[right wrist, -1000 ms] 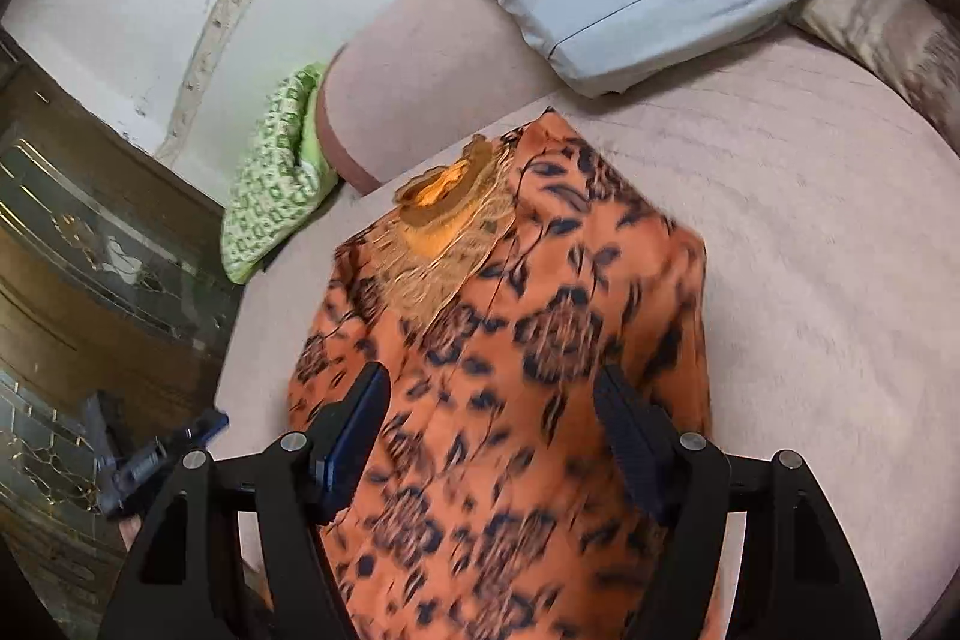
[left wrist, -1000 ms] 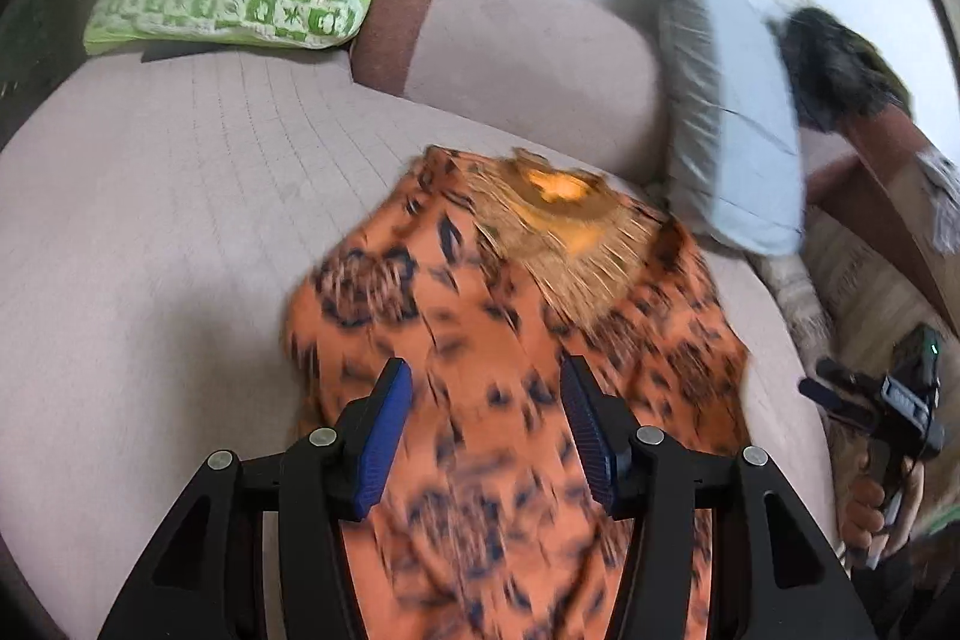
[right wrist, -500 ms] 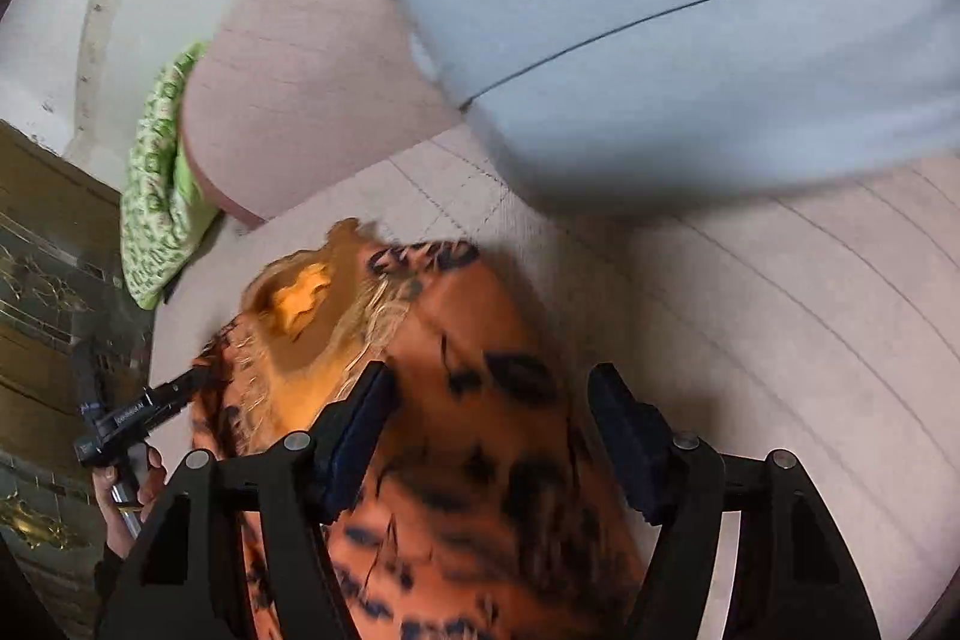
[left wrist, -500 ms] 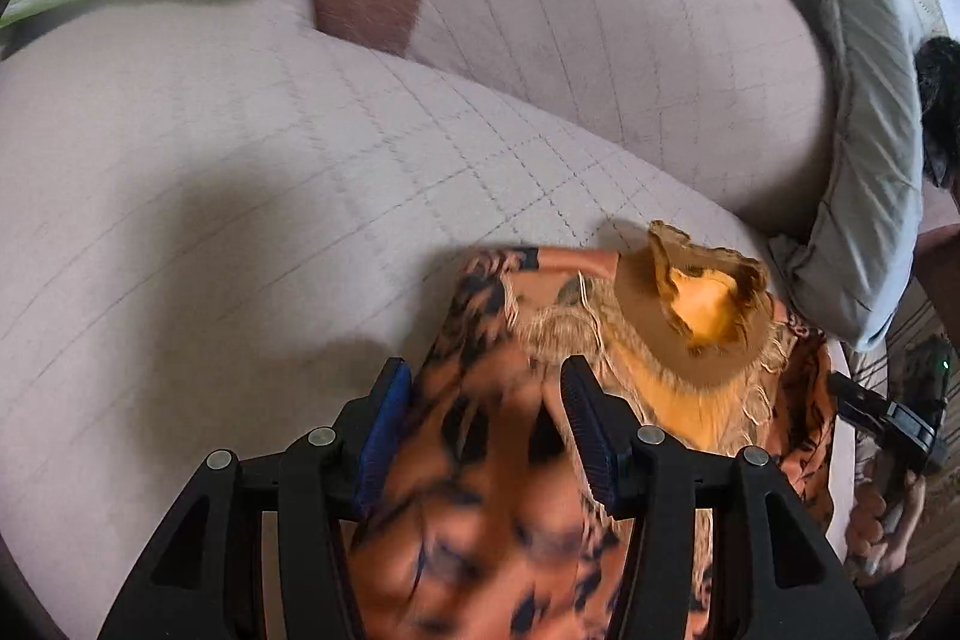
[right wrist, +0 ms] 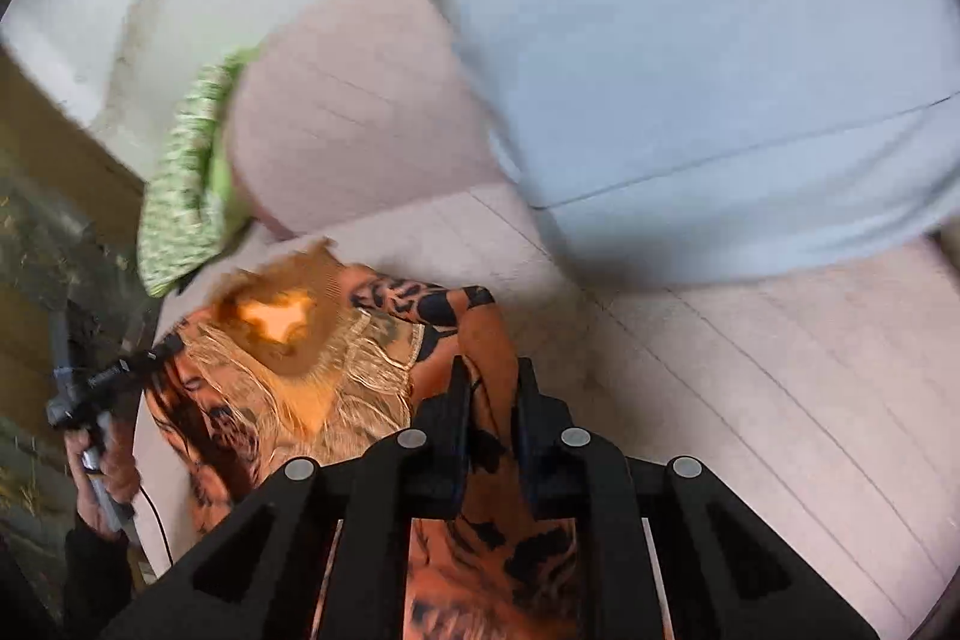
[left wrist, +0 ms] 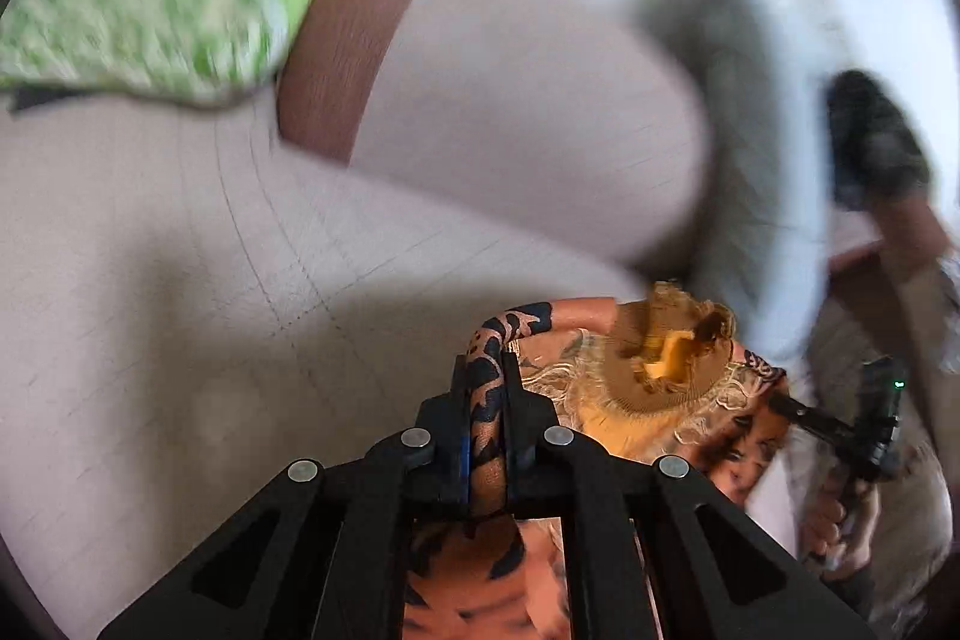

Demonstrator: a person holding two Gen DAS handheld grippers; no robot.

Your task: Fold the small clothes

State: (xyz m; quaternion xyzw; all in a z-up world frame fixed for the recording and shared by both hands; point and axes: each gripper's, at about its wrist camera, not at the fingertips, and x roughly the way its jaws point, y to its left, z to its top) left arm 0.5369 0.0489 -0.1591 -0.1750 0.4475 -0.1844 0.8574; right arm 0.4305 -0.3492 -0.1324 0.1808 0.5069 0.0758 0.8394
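Since then, both grippers (left wrist: 487, 400) (right wrist: 487, 400) clamped on one garment (right wrist: 312, 370)

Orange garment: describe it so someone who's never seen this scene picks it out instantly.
On the pale pink quilted bed, in front of the grey-blue pillow and the green patterned one, lies the orange garment. Both tools are shut on its top corners: left tool, right tool. It alone is orange with black blotches, with a gold fringed neckline.

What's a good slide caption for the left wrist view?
Left gripper pinching an edge of the orange patterned garment above the pink bed.
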